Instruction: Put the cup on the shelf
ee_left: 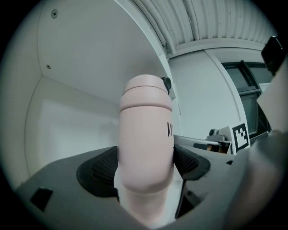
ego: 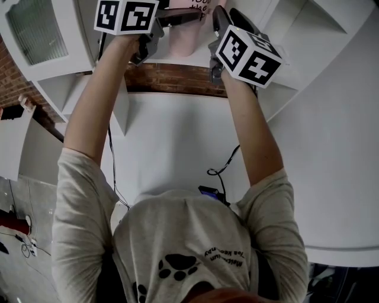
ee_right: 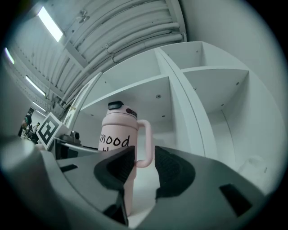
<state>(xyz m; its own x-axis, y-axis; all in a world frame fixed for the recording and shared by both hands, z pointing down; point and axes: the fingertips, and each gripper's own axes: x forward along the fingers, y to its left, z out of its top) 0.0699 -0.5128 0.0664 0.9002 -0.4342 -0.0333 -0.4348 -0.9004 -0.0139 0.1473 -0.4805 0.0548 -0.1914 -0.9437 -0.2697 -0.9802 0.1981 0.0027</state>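
One pale pink cylindrical plastic cup (ee_right: 118, 148): plain pink body and loop handle, black handwritten lettering, black cap on top.
One white painted shelf unit (ee_right: 198, 85) around the cup: plain white throughout.
One red-brown brick wall (ego: 172, 78) below the cup in the head view: pale mortar lines.
Two marker cubes (ego: 125, 16) beside the cup: white faces, black square-block patterns.
The left gripper (ee_left: 146, 166) and right gripper (ee_right: 144, 168): grey bodies, black mesh-textured pads (ee_right: 114, 168).
One light grey T-shirt (ego: 177, 231): black paw print, black lettering.
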